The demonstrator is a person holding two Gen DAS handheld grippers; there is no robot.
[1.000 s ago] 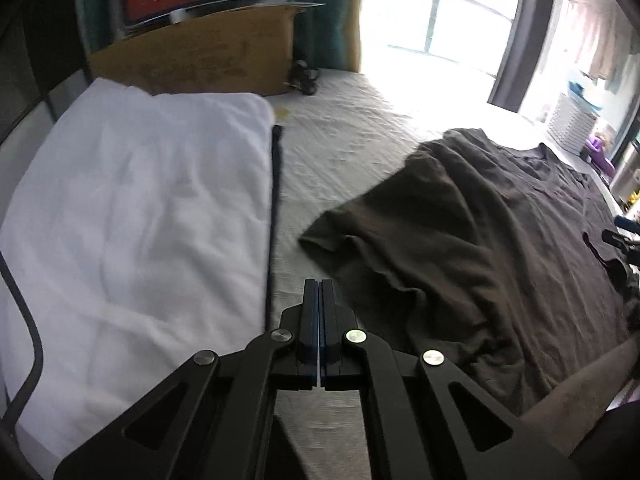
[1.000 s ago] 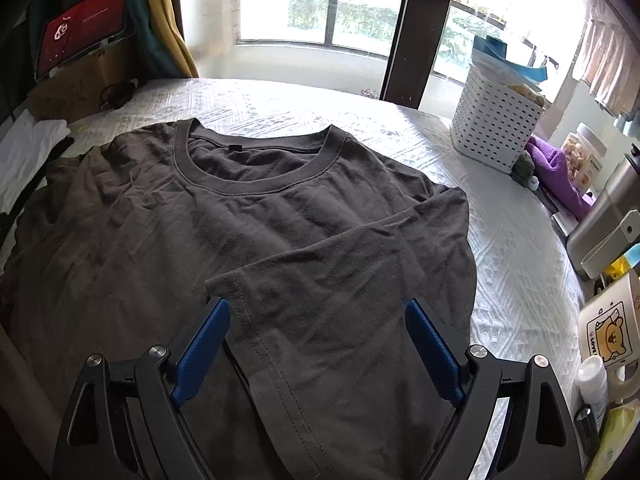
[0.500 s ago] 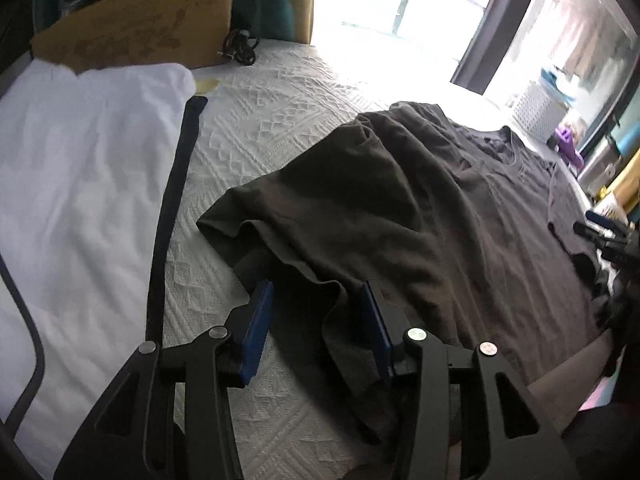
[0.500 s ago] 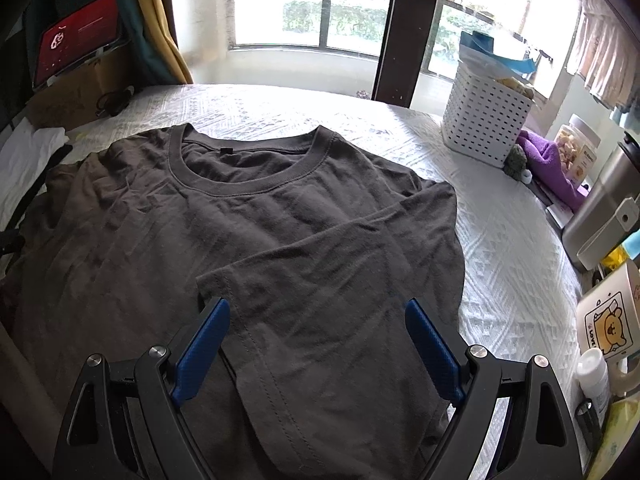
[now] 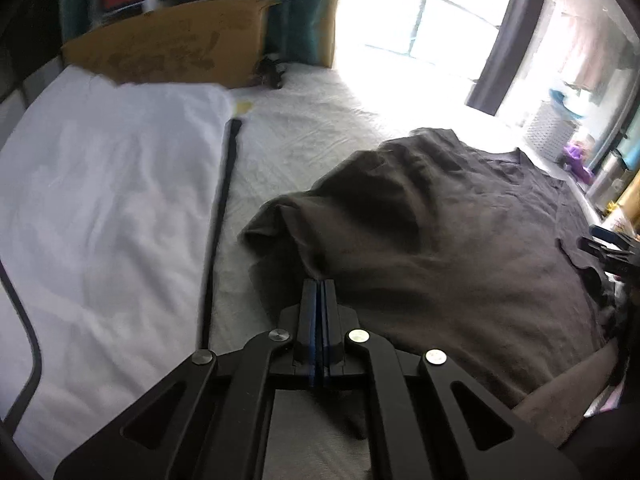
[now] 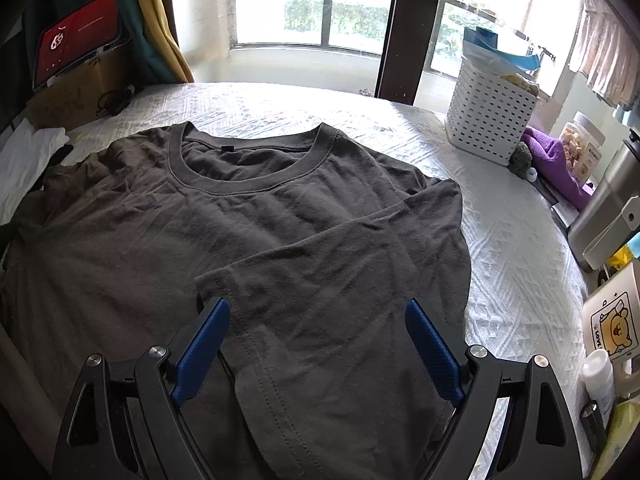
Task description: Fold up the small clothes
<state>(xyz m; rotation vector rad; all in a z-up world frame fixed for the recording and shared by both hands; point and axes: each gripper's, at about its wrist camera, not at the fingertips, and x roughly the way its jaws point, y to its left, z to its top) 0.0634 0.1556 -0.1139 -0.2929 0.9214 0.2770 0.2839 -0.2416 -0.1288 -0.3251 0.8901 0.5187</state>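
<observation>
A dark grey T-shirt (image 6: 280,232) lies on the white quilted bed (image 6: 512,248), collar toward the window, its right sleeve (image 6: 332,264) folded in over the body. My right gripper (image 6: 318,320) is open, low over that folded sleeve, holding nothing. In the left wrist view the same T-shirt (image 5: 460,240) fills the right half. My left gripper (image 5: 319,282) is shut on the shirt's left edge, which rises in a tented fold from the fingertips. The right gripper shows at the far right edge (image 5: 612,248).
A white folded cloth (image 5: 108,208) with a black strap (image 5: 218,232) lies left of the shirt, a cardboard box (image 5: 172,48) behind it. A white basket (image 6: 488,116), purple cloth (image 6: 556,160), metal flask (image 6: 604,204), mug (image 6: 612,324) and bottle line the right bed edge.
My left gripper was open around the shirt's left edge half a second ago; now it is shut on it and the edge is lifted. The right gripper stayed open and barely moved.
</observation>
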